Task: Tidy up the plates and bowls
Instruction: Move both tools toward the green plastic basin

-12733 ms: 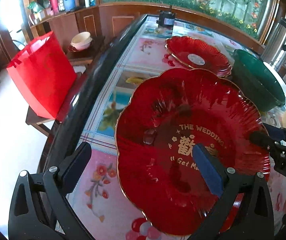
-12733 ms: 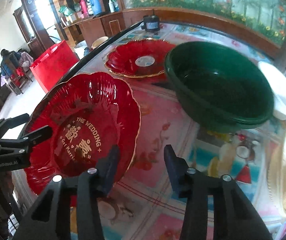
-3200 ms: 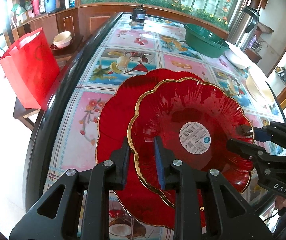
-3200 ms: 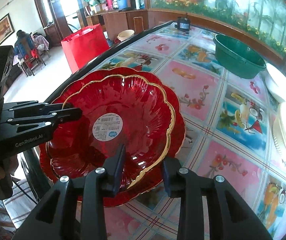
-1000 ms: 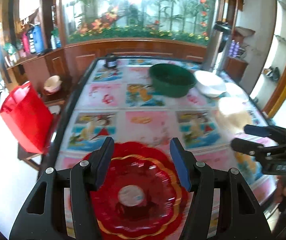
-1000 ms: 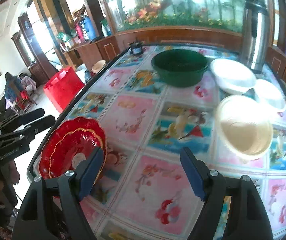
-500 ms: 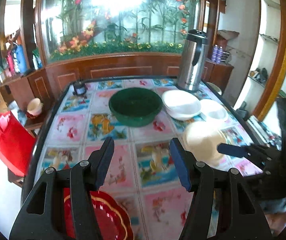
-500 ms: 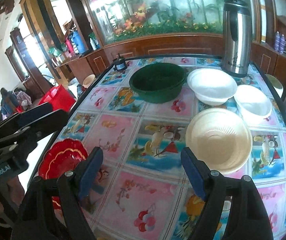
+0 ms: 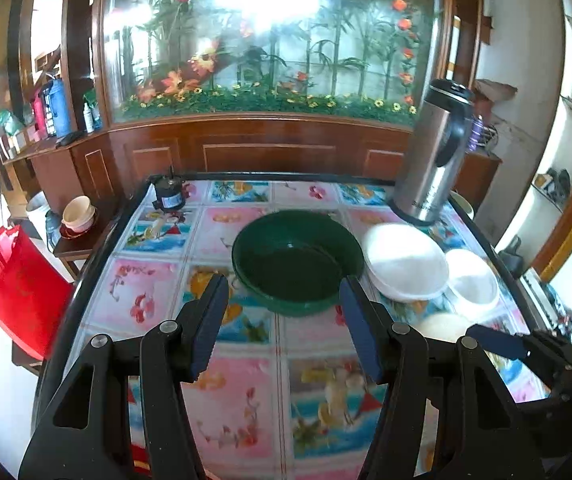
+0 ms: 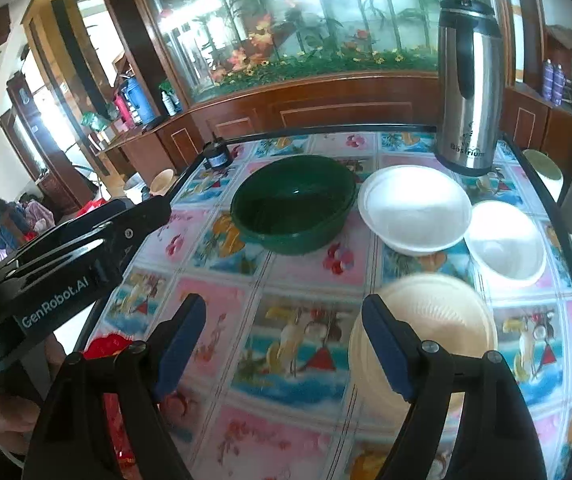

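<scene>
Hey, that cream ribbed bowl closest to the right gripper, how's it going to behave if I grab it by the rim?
The cream ribbed bowl looks thin-walled and matte, like disposable foam or pulp, so it is probably very light and may flex or dent under the jaws. Sitting on the glossy tabletop, it would likely slide rather than tip if nudged.

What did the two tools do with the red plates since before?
The left tool and right tool stacked the red plates at the table's near corner, let go, and swung toward the green basin. Both are open and empty. The basin and white bowls stayed put.
</scene>
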{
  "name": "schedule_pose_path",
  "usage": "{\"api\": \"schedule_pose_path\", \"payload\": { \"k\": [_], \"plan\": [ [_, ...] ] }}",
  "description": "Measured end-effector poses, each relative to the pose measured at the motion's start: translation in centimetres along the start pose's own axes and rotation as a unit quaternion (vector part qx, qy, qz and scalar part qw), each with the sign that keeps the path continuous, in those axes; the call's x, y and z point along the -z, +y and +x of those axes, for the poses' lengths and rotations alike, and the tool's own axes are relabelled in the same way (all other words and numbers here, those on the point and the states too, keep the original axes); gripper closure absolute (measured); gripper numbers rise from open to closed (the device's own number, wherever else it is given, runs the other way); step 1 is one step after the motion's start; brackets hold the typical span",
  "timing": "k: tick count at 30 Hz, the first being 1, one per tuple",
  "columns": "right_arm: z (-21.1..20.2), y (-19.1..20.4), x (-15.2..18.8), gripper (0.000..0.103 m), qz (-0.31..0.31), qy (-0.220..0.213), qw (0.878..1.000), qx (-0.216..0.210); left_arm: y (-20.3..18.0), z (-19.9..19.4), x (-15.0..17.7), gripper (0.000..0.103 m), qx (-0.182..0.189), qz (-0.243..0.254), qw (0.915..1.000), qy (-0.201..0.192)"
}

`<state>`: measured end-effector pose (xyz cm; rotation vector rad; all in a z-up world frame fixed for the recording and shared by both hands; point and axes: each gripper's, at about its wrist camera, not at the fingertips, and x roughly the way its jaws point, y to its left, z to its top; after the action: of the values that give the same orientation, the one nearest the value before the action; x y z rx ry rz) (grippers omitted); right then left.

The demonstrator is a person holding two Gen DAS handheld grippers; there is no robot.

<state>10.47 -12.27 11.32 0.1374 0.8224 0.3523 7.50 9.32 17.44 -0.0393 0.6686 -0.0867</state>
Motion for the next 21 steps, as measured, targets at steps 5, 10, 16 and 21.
{"api": "schedule_pose_path", "payload": {
  "k": [5, 10, 16, 21],
  "plan": [
    [2.8, -1.2, -2.3, 0.022, 0.033, 0.016, 0.999, -0.022, 1.1, 3.4, -1.2, 0.045, -0.022, -0.005, 0.9997, 0.009],
    [5.5, -2.1, -3.7, 0.022, 0.060, 0.037, 0.997, -0.040, 3.0, 8.1, -1.2, 0.045, -0.034, -0.023, 0.9979, 0.051],
    [8.5, -3.2, -4.5, 0.022, 0.089, 0.062, 0.993, -0.046, 4.7, 12.6, -0.9, 0.045, -0.032, -0.058, 0.9931, 0.097],
    [10.0, -3.1, -4.7, 0.022, 0.095, 0.075, 0.990, -0.068, 5.1, 14.5, -1.3, 0.045, -0.044, -0.053, 0.9930, 0.096]
  ]
}}
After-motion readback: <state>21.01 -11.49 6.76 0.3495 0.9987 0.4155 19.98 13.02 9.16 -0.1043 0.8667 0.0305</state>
